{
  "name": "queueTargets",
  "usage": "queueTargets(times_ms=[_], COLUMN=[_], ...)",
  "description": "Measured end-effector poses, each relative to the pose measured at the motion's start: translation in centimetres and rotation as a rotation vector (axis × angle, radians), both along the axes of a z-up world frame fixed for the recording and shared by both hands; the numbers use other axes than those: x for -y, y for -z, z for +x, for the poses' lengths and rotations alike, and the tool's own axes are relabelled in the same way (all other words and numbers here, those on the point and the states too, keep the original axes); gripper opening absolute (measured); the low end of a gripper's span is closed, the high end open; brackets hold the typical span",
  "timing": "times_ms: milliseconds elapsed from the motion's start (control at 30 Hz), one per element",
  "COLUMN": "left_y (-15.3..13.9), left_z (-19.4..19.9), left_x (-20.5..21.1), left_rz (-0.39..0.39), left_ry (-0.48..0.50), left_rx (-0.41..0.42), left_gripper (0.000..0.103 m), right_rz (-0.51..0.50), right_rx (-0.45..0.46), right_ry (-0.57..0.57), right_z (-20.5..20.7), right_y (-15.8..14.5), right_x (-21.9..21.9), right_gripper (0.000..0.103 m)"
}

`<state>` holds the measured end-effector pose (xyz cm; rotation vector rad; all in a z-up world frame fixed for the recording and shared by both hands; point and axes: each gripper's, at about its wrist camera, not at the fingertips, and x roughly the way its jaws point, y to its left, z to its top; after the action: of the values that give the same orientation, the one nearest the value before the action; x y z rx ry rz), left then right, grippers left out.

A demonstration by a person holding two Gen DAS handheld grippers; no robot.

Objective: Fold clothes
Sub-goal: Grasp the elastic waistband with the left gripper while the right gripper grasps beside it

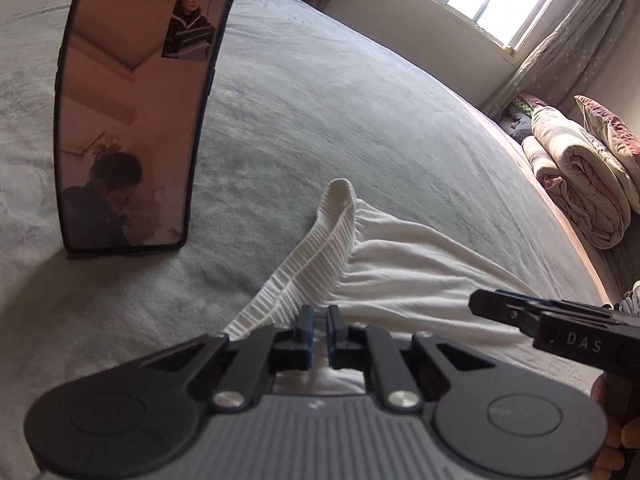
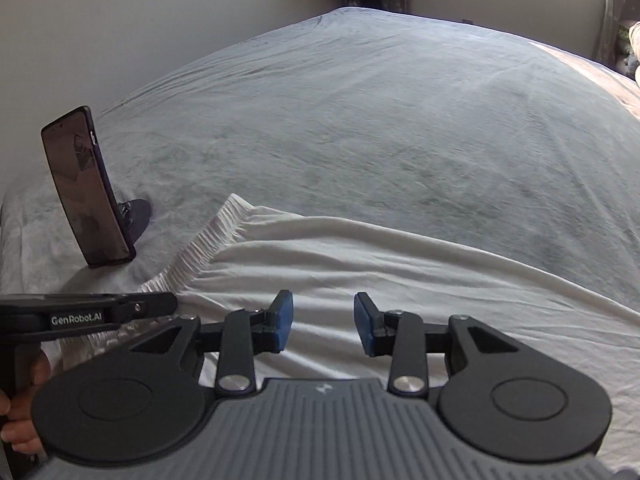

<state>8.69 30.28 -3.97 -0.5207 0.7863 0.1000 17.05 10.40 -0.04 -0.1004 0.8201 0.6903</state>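
White knit garment — soft, light, limp — lies spread on the grey bed, its ribbed waistband just beside the propped phone. The left gripper has its fingers nearly pressed together over the waistband; whether they pinch cloth cannot be told. The right gripper, further from the phone, holds its fingers spread, empty. Best hold — likely the firmer ribbed band.

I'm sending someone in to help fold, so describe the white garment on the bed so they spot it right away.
On the big grey bed, look at the near edge, right of the propped-up phone. The white garment lies flat there, the only pale cloth on the grey cover, with a ribbed elastic band along its phone-side end.
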Motion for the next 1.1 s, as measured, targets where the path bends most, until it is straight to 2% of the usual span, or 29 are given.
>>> queueTargets(times_ms=[233,367,433,500,567,667,733,833,933,1000,1067,1100], left_y=[0.1,0.1,0.3,0.4,0.3,0.2,0.0,-0.1,-0.2,-0.2,-0.3,-0.4], left_z=[0.3,0.5,0.6,0.6,0.6,0.3,0.1,0.0,-0.1,-0.2,-0.3,-0.4], left_x=[-0.3,-0.6,-0.6,-0.4,-0.3,-0.4,-0.4,-0.1,0.1,0.0,0.0,-0.1], left_rz=[-0.032,-0.060,-0.077,-0.087,-0.095,-0.108,-0.119,-0.121,-0.115,-0.113,-0.097,-0.083], left_ry=[0.004,0.004,-0.003,-0.010,-0.011,-0.014,-0.013,-0.004,0.002,0.000,-0.010,-0.012], left_rx=[-0.007,-0.017,-0.021,-0.022,-0.020,-0.014,-0.005,0.003,0.004,0.003,0.013,0.018], left_gripper=[0.008,0.008,0.008,0.008,0.008,0.010,0.021,0.032,0.033,0.030,0.018,0.008], right_rz=[0.040,0.036,0.044,0.065,0.060,0.020,0.014,-0.005,-0.060,-0.121,-0.180,-0.198], right_rx=[-0.052,-0.099,-0.117,-0.126,-0.128,-0.084,-0.060,-0.032,0.013,0.049,0.071,0.070], right_ry=[-0.074,-0.048,-0.009,0.020,0.023,-0.002,0.001,0.017,0.014,0.009,0.015,0.017], right_z=[1.9,3.8,5.0,5.6,5.8,5.3,5.2,5.0,4.9,5.0,5.3,5.6], right_y=[1.1,2.5,3.4,3.4,2.9,1.7,1.1,0.7,0.6,0.8,1.3,1.5], right_x=[-6.2,-7.9,-8.6,-8.9,-9.2,-8.9,-7.7,-6.1,-4.9,-4.5,-4.0,-3.9], right_gripper=[0.038,0.034,0.028,0.028,0.032,0.040,0.048,0.052,0.056,0.058,0.058,0.058])
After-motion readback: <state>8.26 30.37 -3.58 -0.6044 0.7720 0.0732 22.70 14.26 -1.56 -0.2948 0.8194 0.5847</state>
